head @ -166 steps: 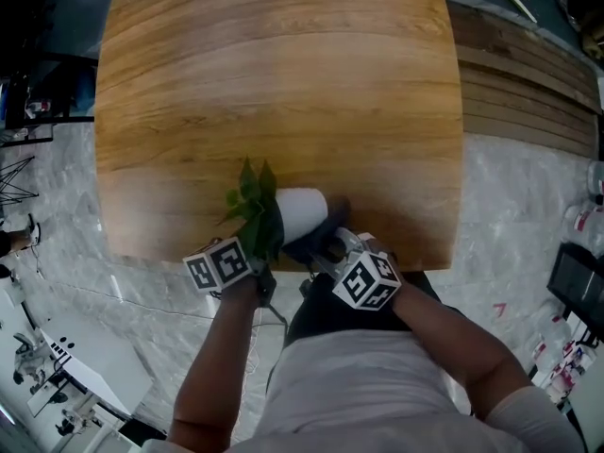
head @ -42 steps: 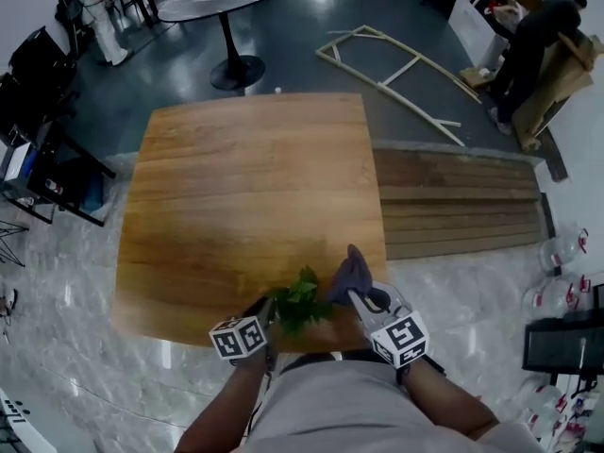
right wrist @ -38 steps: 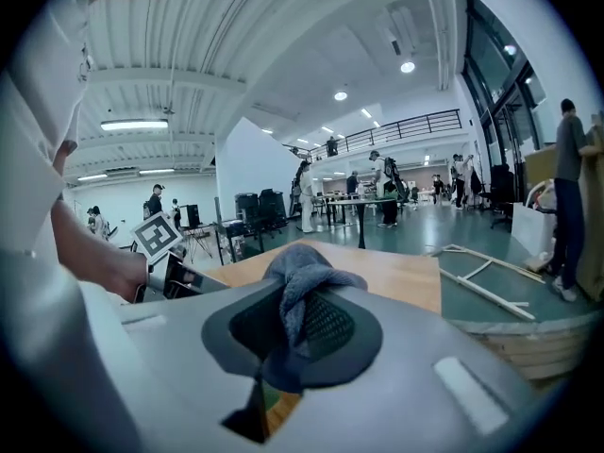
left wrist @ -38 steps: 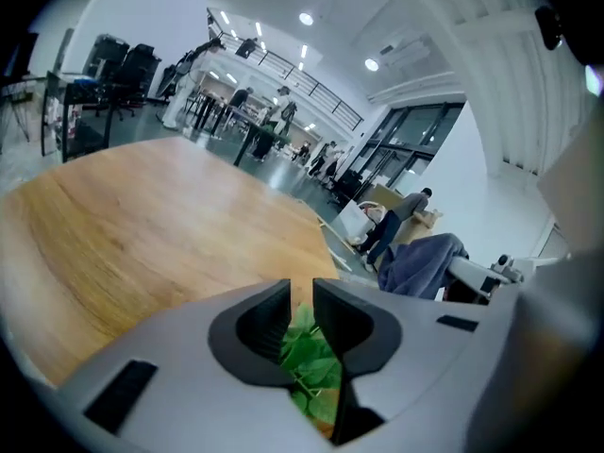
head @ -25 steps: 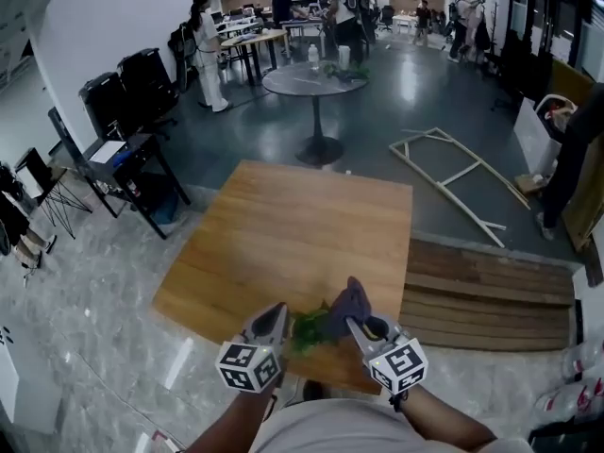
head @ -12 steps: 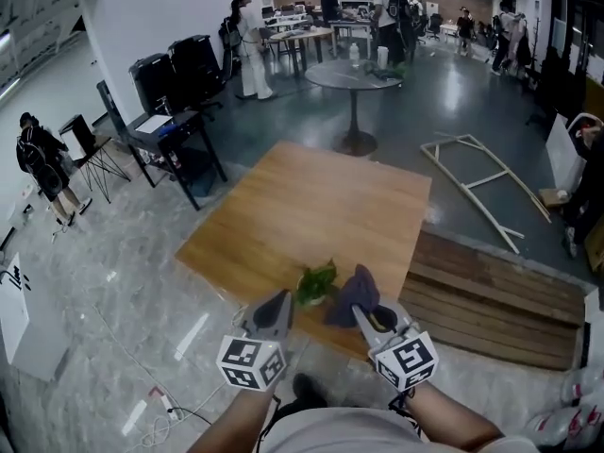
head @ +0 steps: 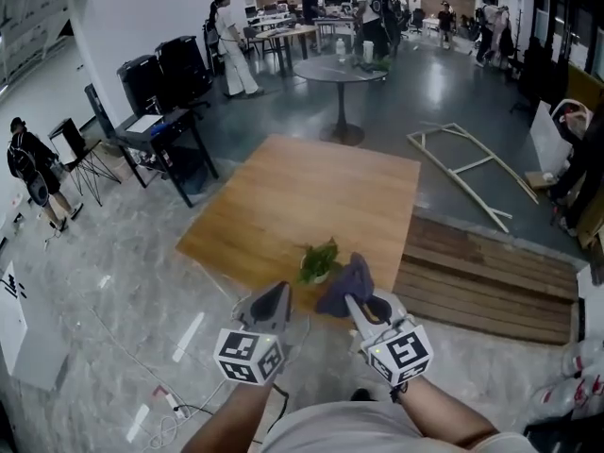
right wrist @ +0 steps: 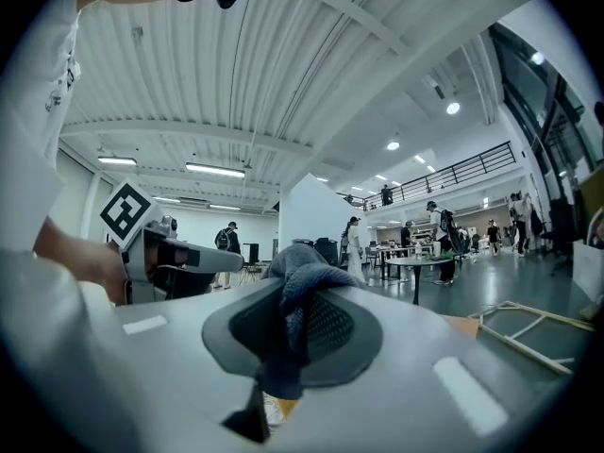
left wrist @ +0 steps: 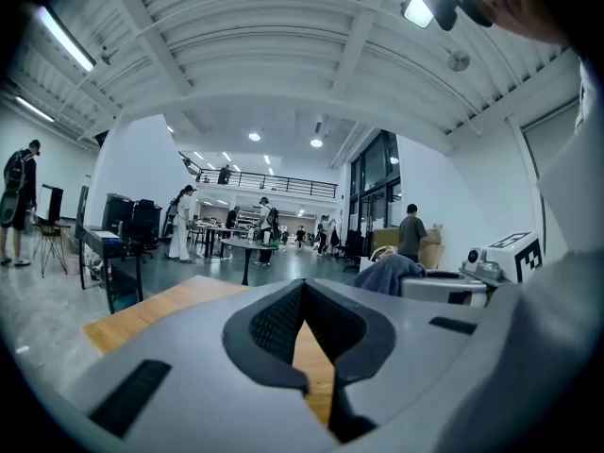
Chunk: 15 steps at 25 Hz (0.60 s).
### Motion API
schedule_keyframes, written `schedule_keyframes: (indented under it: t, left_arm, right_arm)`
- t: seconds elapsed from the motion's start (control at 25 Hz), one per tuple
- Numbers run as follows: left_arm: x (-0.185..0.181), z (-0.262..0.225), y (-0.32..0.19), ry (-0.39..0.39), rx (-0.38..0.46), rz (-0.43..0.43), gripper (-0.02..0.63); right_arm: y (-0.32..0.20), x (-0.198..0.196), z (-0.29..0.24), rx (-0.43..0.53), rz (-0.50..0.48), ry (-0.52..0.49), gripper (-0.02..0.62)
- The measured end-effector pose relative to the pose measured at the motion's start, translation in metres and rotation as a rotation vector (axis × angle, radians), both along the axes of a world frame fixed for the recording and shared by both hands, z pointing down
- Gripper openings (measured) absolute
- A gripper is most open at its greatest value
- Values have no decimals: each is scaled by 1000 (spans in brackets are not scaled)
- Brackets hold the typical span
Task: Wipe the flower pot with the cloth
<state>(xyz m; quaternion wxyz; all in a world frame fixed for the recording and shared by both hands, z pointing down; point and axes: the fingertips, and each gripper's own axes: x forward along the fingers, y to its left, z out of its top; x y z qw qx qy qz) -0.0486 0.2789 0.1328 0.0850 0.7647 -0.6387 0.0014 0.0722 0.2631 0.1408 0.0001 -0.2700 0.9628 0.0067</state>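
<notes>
A leafy green plant in its flower pot (head: 319, 260) stands near the front edge of the wooden table (head: 311, 192); the leaves hide most of the pot. My right gripper (head: 355, 302) is shut on a dark blue cloth (head: 346, 282), which bunches up above its jaws (right wrist: 300, 286) and hangs just right of the plant. My left gripper (head: 279, 293) is shut with nothing in it, its jaws meeting at a point (left wrist: 304, 298), short of the table's edge and left of the plant. Both grippers point level. From the left gripper view the cloth (left wrist: 389, 274) shows at the right.
A stack of wooden planks (head: 491, 276) lies on the floor right of the table, and a wooden frame (head: 467, 159) beyond it. A round table (head: 338, 67), a black desk with chairs (head: 160, 111) and several people are farther off. Cables (head: 175, 406) lie at lower left.
Both grippers have drawn back from the plant toward me and risen, the cloth still in the right one. The head view has lifted to show more of the room.
</notes>
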Motion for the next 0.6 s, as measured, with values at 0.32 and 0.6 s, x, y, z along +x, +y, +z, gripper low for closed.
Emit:
schedule_keyframes:
  t: [0.32, 0.6]
  left_arm:
    - [-18, 1, 55, -10, -11, 71, 6]
    - [-37, 3, 92, -26, -19, 98, 6]
  right_arm:
    - [60, -20, -4, -7, 84, -22, 31]
    - [105, -37, -11, 58, 126, 31, 31]
